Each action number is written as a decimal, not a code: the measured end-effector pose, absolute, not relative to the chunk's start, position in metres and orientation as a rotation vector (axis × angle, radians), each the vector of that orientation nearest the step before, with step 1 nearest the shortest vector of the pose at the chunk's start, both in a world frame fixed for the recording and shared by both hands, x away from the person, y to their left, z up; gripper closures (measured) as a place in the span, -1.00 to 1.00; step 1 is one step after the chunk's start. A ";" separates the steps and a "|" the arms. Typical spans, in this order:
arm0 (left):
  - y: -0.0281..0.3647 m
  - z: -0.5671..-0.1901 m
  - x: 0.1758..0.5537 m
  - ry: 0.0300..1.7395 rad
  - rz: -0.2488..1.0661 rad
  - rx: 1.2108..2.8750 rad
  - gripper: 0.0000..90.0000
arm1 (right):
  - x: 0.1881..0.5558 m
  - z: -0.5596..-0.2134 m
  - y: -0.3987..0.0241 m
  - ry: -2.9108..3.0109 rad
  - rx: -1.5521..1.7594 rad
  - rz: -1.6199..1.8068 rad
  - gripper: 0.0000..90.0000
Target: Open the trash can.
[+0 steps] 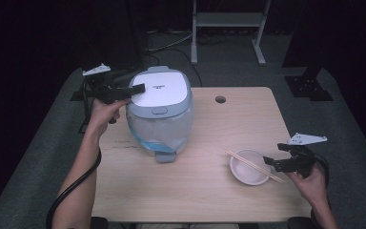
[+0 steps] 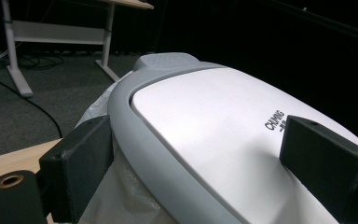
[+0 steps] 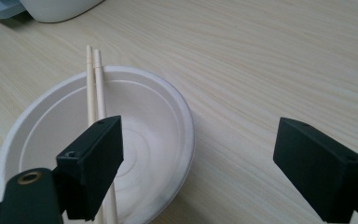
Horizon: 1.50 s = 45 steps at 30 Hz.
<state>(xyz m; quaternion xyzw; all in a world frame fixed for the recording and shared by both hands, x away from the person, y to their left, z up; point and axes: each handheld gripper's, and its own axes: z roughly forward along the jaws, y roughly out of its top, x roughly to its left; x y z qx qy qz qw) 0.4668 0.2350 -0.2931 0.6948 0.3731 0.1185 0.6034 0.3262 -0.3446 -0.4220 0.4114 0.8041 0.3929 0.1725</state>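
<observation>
High view looks forward and down from above my side onto the pale wooden table point(image 1: 205, 191), whole top in frame. My left gripper view sits very close, looking along my jaws across the white, grey-rimmed lid of the translucent bin point(image 2: 223, 135), shared with high view point(image 1: 159, 90). My right gripper view looks down, close, onto the white round bowl point(image 3: 149, 140) with two pale wooden chopsticks point(image 3: 95, 88), also in high view point(image 1: 244, 171).
</observation>
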 end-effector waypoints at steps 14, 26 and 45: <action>0.204 -0.296 0.456 0.836 0.269 1.597 -0.81 | 0.327 -0.422 -0.343 2.291 1.150 1.113 -0.68; 0.190 -0.296 0.456 0.813 0.267 1.604 -0.81 | 0.328 -0.423 -0.340 2.310 1.146 1.108 -0.68; 0.217 -0.285 0.421 0.769 0.361 1.679 -0.81 | 0.326 -0.420 -0.343 2.287 1.155 1.117 -0.68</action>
